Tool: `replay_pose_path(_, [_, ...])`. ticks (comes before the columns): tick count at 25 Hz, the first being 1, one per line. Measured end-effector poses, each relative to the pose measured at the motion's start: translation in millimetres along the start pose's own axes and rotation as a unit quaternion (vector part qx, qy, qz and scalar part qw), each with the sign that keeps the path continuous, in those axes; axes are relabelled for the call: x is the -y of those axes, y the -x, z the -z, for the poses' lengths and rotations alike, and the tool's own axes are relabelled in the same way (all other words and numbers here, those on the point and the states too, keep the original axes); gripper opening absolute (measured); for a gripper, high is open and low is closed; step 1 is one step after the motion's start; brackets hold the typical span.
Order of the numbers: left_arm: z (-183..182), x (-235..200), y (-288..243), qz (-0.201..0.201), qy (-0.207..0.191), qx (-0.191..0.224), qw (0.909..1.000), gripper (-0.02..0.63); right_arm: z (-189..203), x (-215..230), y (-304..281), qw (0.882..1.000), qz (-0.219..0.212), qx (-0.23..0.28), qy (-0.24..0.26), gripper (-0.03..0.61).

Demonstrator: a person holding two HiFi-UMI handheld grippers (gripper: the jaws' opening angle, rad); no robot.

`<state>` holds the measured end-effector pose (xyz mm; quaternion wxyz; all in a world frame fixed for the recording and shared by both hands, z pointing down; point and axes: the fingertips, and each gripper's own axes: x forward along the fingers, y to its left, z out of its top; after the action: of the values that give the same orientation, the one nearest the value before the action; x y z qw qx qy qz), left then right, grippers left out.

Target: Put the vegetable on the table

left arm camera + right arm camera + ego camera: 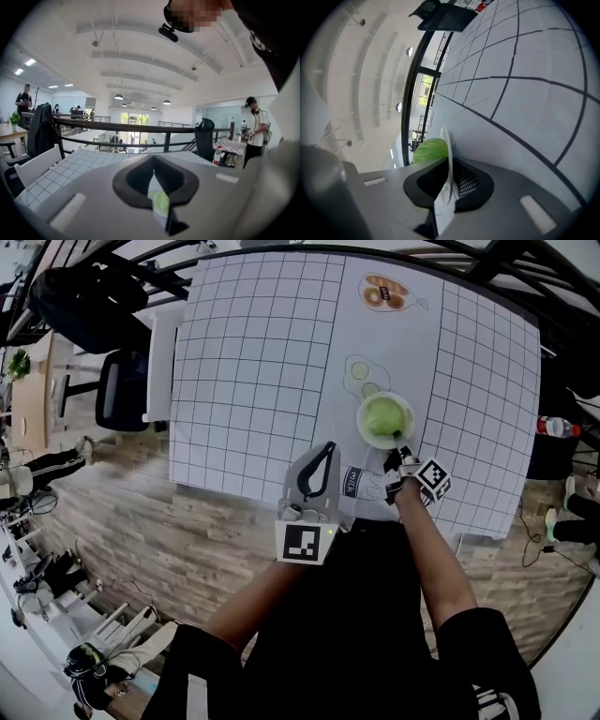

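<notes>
Right hand-held gripper (pixel 405 460) pinches white plate (pixel 367 435) bearing round, pale-green vegetable (pixel 383 416).

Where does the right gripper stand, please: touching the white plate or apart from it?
Touching. The right gripper view shows the right gripper closed on the white plate, whose rim stands edge-on between its jaws.

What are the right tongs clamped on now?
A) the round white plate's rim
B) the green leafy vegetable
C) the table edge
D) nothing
A: the right tongs pinch the rim of the round white plate, with the green leafy vegetable lying on it beyond them.
</notes>
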<state>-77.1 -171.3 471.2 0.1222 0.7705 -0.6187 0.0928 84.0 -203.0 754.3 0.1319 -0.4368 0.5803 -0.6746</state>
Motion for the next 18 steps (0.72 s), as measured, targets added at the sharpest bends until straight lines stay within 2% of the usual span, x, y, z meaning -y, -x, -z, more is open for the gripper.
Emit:
replay_pose_path(6, [-5, 1, 6, 0.007, -0.008, 0.012, 0.9999, 0.008, -3, 2, 4, 1.000, 0.006, 0.006, -0.024, 0.039])
replay_pose_path(11, [-3, 2, 14, 0.021, -0.030, 0.008, 0.9993, 0.008, -5, 2, 7, 0.999, 0.007, 0.015, -0.032, 0.093])
replay_pose_path(14, [-3, 1, 18, 0.023, -0.037, 0.012, 0.9990, 0.008, -5, 1, 9, 0.999, 0.014, 0.018, -0.031, 0.133])
replay_pose_path(18, [-8, 3, 24, 0.030, -0.040, 0.020, 0.9985, 0.008, -5, 5, 17, 0.999, 0.031, 0.024, -0.019, 0.143])
